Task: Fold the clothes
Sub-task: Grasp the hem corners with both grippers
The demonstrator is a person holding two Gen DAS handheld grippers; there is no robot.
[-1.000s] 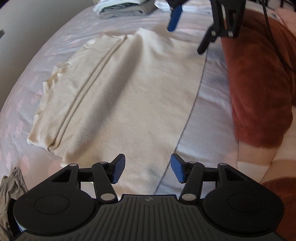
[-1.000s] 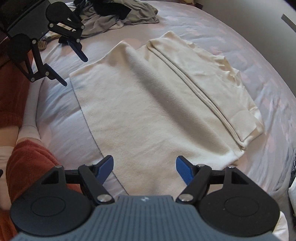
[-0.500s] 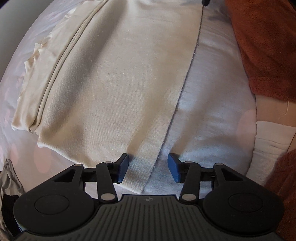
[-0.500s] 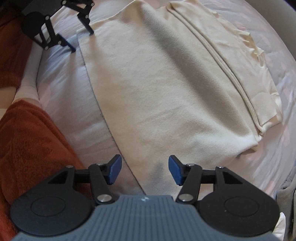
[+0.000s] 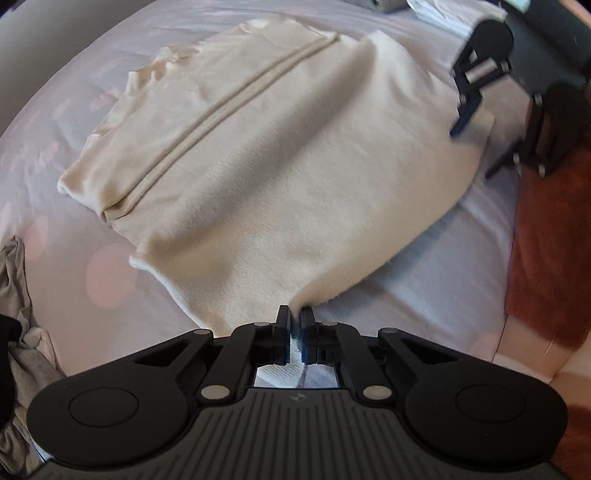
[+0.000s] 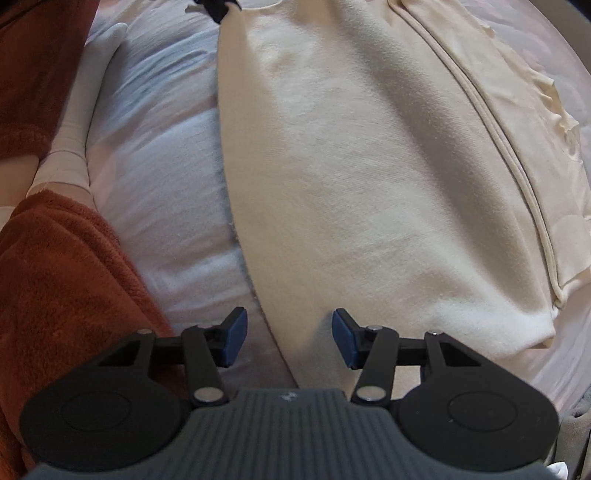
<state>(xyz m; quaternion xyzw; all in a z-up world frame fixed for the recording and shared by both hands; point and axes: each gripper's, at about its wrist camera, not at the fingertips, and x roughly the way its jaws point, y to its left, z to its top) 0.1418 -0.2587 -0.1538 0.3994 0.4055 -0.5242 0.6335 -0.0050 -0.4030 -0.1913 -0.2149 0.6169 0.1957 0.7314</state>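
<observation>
Occluded, cropped and blurred regions

The right gripper [image 5: 476,142] is motion-blurred in the left wrist view, so its finger spacing is unreadable there. The cream garment's [image 5: 295,177] near corner disappears between the left gripper's [image 5: 295,325] closed fingers. In the right wrist view the left gripper [image 6: 216,9] is cut by the top edge. The grey clothing [image 5: 22,332] is cropped at the left edge.

No readable text, label, brand name, number or sign shows in either wrist view. The only mark of any kind is a small pale emblem on the ribbed grey housing of the left gripper [image 5: 296,327] and a similar one on the right gripper [image 6: 286,340], both too small and blurred to read. The cream garment [image 5: 280,177] carries no visible tag or print.
</observation>
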